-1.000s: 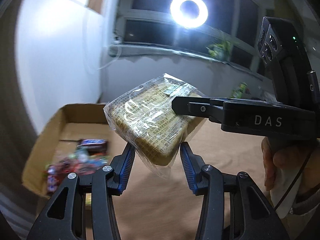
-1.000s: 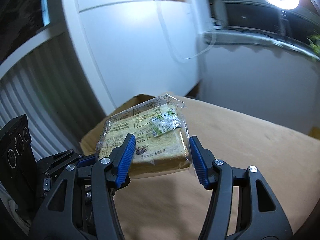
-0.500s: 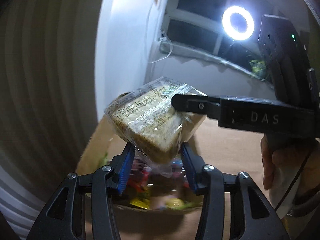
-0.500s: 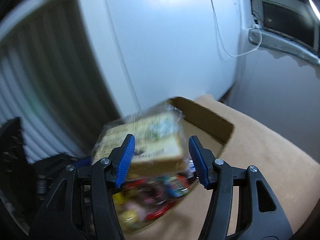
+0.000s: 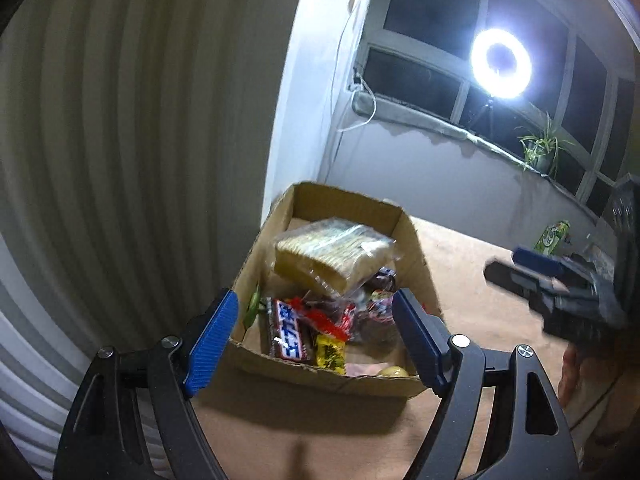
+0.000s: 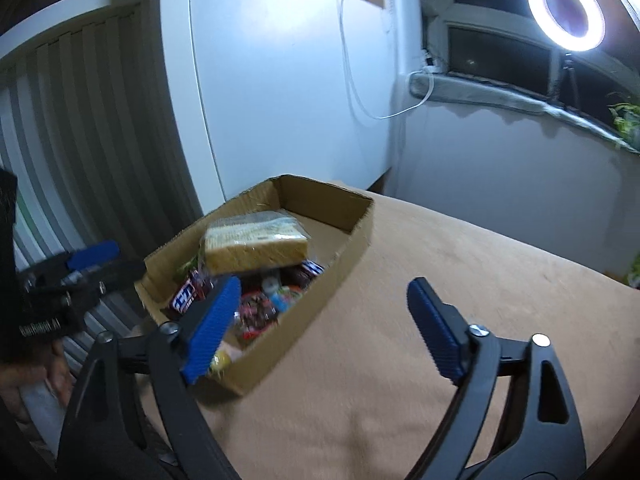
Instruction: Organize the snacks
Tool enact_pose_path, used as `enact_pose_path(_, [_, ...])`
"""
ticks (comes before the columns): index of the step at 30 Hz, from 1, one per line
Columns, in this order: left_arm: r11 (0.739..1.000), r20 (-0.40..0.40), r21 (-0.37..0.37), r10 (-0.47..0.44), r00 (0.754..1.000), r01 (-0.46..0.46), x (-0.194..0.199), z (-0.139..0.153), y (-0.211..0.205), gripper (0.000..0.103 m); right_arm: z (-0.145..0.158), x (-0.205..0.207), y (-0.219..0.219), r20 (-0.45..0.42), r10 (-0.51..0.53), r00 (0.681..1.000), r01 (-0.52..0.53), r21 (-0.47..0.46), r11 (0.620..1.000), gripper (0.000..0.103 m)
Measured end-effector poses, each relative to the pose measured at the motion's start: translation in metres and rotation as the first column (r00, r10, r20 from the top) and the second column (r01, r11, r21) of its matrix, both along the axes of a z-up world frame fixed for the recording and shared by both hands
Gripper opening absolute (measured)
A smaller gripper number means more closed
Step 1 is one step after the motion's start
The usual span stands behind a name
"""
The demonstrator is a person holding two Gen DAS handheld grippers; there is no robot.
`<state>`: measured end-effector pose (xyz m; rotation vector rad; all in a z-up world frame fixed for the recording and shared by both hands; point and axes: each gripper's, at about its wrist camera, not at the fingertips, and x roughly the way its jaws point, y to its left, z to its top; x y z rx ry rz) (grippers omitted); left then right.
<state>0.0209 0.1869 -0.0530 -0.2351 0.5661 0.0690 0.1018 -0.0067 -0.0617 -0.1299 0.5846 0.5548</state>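
The wrapped bread slice (image 5: pixel 334 254), a moment ago pinched between both tools, is now lying atop the snacks in the cardboard box (image 5: pixel 416 256); left hand-held gripper (image 5: pixel 314 336) and right hand-held gripper (image 6: pixel 320 324) are hanging spread, empty, with open table (image 6: pixel 460 280) stretching right

brown cardboard box (image 5: pixel 412 236); tan bread (image 5: pixel 332 252); blue ribbed fingers (image 5: pixel 210 336); beige tabletop (image 6: pixel 460 300).

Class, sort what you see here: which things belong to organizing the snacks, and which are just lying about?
Job: wrapped bread, cardboard box, candy bar, left gripper, right gripper.
Lying about: ring light, potted plant, green packet.
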Motion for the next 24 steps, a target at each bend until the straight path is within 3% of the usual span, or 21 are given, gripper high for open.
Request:
enact_pose_path(5, [0.998,0.045,0.059,-0.019,0.999,0.016,-0.015,0.021,-0.019,0.081,0.003,-0.021,-0.018,0.037,-0.077,0.996,0.077,0.012,0.997,0.103])
enact_pose_path(11, [0.991,0.101,0.131,-0.043,0.994,0.03,-0.025,0.044,-0.037,0.087,0.006,-0.039,-0.041,0.045,-0.153,0.987,0.152,0.028,0.988,0.103])
enact_pose_path(18, [0.989,0.123,0.144,-0.058,0.991,0.04,-0.027,0.051,-0.044,0.093,0.007,-0.048,-0.052,0.061,-0.201,0.978,0.2,0.025,0.98,0.103])
enact_pose_path(20, [0.989,0.116,0.142,-0.06,0.991,0.044,-0.024,0.05,-0.044,0.103,0.008,-0.05,-0.055,0.069,-0.216,0.974,0.214,0.029,0.976,0.103])
enact_pose_path(24, [0.989,0.111,0.141,-0.069,0.991,0.053,-0.022,0.051,-0.048,0.103,0.011,-0.054,-0.064,0.079,-0.26,0.962,0.257,0.041,0.965,0.103])
